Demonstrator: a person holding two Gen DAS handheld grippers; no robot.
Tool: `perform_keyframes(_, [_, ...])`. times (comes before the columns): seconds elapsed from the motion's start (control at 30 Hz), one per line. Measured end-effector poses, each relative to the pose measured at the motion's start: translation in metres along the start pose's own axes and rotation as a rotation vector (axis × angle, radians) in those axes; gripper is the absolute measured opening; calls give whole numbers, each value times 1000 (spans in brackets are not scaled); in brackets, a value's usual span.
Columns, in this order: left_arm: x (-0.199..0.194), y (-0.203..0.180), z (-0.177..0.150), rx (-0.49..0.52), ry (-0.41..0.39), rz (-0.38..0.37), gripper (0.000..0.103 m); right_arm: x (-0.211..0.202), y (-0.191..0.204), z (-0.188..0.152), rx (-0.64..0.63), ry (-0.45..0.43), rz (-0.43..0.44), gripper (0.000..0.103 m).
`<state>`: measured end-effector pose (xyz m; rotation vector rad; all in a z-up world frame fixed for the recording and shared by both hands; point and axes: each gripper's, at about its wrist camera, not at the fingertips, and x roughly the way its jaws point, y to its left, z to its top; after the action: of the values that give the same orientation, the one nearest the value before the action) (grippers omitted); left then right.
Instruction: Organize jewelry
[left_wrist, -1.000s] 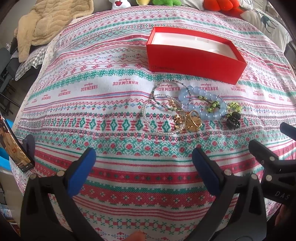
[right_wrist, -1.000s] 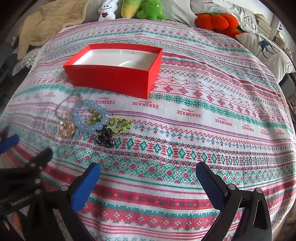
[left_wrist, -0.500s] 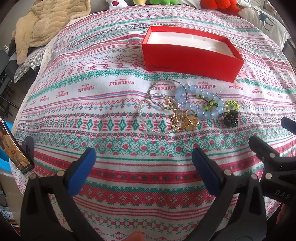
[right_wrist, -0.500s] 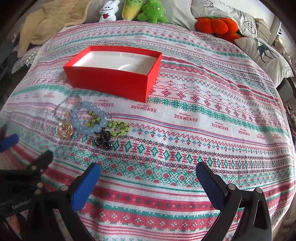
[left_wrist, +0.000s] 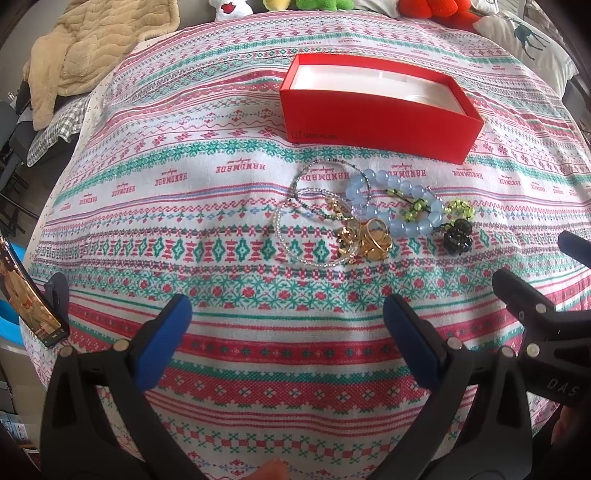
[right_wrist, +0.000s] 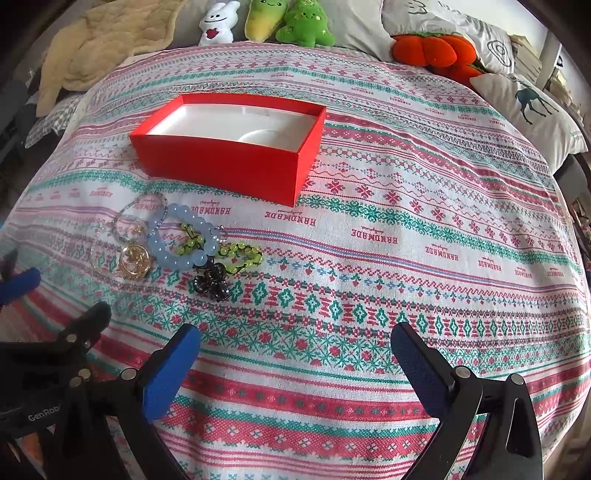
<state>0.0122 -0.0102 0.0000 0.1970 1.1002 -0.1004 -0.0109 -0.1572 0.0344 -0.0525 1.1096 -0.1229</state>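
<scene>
Left tool (left_wrist: 284, 332): jaws wide apart, gripping nothing, held above the bedspread (left_wrist: 184, 206) on the near side of the jewelry. Right tool (right_wrist: 295, 354): jaws likewise spread, empty, to the right of the pile. Jewelry lies in one cluster on the bed, just near of the red box (left_wrist: 376, 122), not touching it: blue bracelet (left_wrist: 399, 218), gold pieces (left_wrist: 373, 242), clear bead loops (left_wrist: 314, 221), green beads (left_wrist: 460, 208), black clip (left_wrist: 457, 242). The box is open, its white lining bare. Against the earlier frames, both tools have edged slightly farther in toward box and pile; the jewelry and box lie as before.
</scene>
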Motion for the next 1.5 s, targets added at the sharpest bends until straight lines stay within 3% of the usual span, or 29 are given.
perform_keyframes(1.0, [-2, -3, 4, 4, 3, -3, 103, -2, -1, 0, 3, -4, 6, 103])
perform_keyframes(1.3, [9, 11, 7, 12, -4, -105, 103, -1, -5, 0, 19, -4, 26, 103])
perform_keyframes(1.5, [16, 37, 15, -36, -6, -190, 103, 7, -8, 9, 21, 39, 79, 103])
